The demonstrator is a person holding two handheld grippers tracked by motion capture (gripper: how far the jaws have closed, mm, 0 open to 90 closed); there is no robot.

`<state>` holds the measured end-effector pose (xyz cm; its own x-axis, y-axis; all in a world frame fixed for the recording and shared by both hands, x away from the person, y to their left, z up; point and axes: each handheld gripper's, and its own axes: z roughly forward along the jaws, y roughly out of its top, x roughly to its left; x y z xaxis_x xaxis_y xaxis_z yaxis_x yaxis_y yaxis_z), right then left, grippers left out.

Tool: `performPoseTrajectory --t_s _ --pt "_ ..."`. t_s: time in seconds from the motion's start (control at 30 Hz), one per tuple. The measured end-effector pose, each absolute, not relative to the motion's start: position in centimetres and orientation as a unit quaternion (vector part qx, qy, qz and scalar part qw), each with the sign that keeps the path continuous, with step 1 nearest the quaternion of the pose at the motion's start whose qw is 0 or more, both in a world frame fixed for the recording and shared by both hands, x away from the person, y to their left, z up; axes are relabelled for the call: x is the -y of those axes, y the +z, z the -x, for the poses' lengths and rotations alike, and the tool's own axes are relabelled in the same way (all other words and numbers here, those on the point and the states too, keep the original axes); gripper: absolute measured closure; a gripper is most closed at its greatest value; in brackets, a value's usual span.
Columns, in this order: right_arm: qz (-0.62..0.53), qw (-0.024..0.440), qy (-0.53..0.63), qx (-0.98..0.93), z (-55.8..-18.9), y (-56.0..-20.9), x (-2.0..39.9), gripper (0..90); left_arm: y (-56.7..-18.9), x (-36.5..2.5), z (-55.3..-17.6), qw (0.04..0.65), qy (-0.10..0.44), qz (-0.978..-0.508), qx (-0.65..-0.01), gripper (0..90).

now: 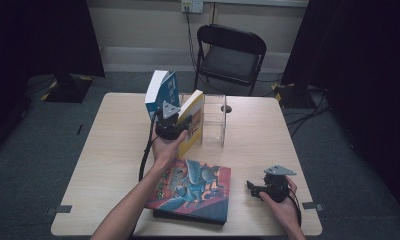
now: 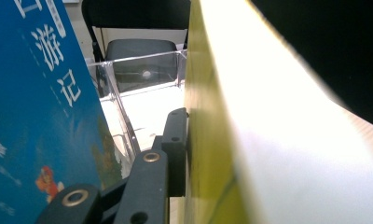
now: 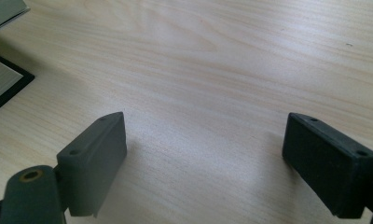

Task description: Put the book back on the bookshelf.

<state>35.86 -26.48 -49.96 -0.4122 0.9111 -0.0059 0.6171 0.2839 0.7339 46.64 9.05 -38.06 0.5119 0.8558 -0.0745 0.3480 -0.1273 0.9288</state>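
pinching the yellow book [image 1: 194, 122] just beside the clear box [image 1: 214, 120], left tool [image 1: 174, 123]; right tool [image 3: 205, 163] spread, resting on bench [image 1: 253, 145].

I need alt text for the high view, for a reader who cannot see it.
A person's left gripper holds a yellow book upright beside a blue book at a clear stand on a wooden table. The right gripper rests open near a colourful book lying flat.

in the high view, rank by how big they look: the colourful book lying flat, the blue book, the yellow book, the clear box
1. colourful book, clearly largest, though nearest the camera.
2-4. blue book, yellow book and clear box look alike in size; the books stand tilted and edge-on, so I won't rank them.
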Motion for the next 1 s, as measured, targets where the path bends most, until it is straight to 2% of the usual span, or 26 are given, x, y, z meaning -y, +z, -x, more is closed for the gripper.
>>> performPoseTrajectory --t_s 0.07,0.33,0.47,0.57,0.77,1.0 --pt "-0.496 0.219 0.335 -0.771 -35.9 -50.0 26.5 13.4 -37.7 -9.2 -46.5 0.507 0.245 -0.71 -0.423 68.0" --pt "-0.496 0.22 0.335 -0.77 -35.9 -50.0 26.5 13.5 -36.4 -9.9 -45.9 0.51 0.233 -0.715 -0.417 66.4" --pt "-0.496 0.22 0.335 -0.77 -35.9 -50.0 26.5 13.4 -36.1 -10.3 -46.1 0.499 0.215 -0.731 -0.413 67.8" --pt "-0.496 0.22 0.335 -0.77 -35.9 -50.0 26.5 13.4 -35.5 -10.5 -46.3 0.494 0.195 -0.74 -0.412 64.6" --pt "-0.496 0.22 0.335 -0.77 -35.9 -50.0 26.5 13.4 -33.6 -10.6 -46.0 0.482 0.201 -0.755 -0.397 65.4" --pt "-0.496 0.22 0.335 -0.77 -35.9 -50.0 26.5 13.4 -31.9 -10.4 -47.2 0.422 0.149 -0.792 -0.416 65.3"
